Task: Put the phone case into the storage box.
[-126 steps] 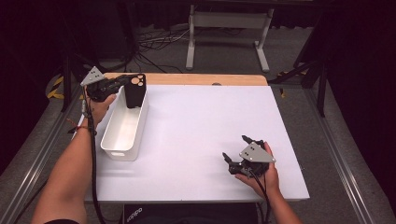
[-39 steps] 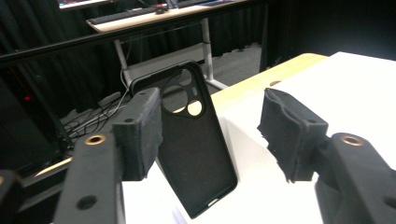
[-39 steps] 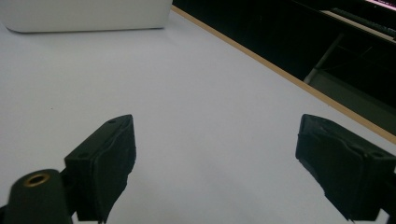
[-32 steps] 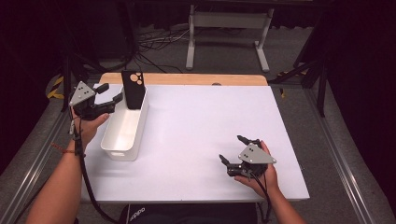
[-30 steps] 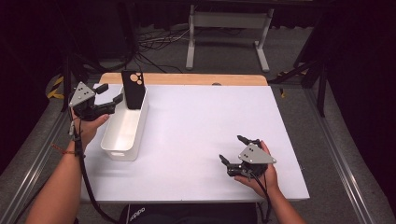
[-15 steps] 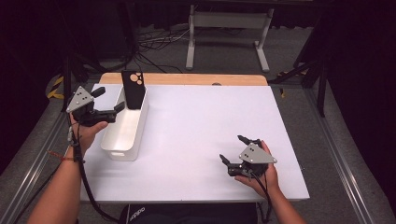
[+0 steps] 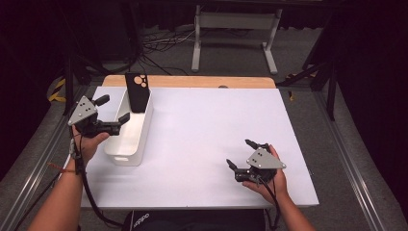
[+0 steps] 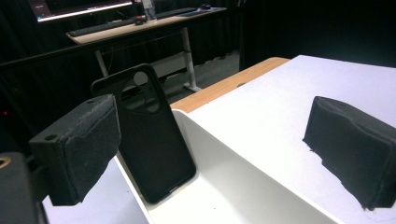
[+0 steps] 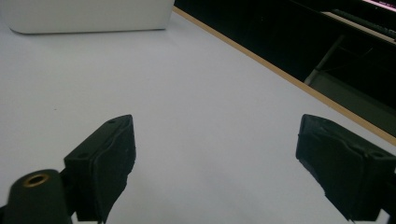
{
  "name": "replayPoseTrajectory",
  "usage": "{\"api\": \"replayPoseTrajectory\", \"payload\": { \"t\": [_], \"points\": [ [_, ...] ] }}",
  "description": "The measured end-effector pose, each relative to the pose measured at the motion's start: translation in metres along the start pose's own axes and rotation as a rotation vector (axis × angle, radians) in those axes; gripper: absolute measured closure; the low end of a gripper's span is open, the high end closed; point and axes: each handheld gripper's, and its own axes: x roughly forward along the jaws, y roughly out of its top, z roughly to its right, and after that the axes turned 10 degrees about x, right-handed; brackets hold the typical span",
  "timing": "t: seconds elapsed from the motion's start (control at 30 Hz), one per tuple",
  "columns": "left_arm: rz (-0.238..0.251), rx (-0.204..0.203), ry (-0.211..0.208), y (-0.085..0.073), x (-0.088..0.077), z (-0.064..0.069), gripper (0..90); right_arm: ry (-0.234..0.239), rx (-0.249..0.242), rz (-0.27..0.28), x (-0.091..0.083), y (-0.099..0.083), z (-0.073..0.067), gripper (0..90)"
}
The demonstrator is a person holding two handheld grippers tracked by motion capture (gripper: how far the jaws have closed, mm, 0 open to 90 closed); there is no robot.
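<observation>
Black phone case (image 8: 144, 135) with round camera cutouts leans upright in white bin (image 8: 243, 186); both grippers' jaws apart.

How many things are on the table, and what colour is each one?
Black phone case: 1
White bin: 1
Total: 2

White table (image 7: 202, 125) w/ a wooden strip (image 7: 192, 81) along its far edge. On it, at the left side, sat a long white bin (image 7: 129, 131), lengthwise front to back. Right hand (image 7: 269, 179) rested on the top near the front-right corner.
</observation>
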Motion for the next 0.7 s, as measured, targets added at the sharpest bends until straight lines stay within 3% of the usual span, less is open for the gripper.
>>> {"api": "replayPoseTrajectory", "payload": {
  "t": [0.17, 0.7],
  "points": [
    [0.033, -0.003, -0.019, 0.003, -0.004, 0.009, 4.4, 0.001, -0.005, 0.0, 0.0, 0.0, -0.001, 13.1],
    [0.048, 0.043, -0.066, 0.014, -0.011, 0.031, 4.5, 0.003, -0.003, 0.0, 0.0, 0.001, -0.002, 13.1]
  ]
}}
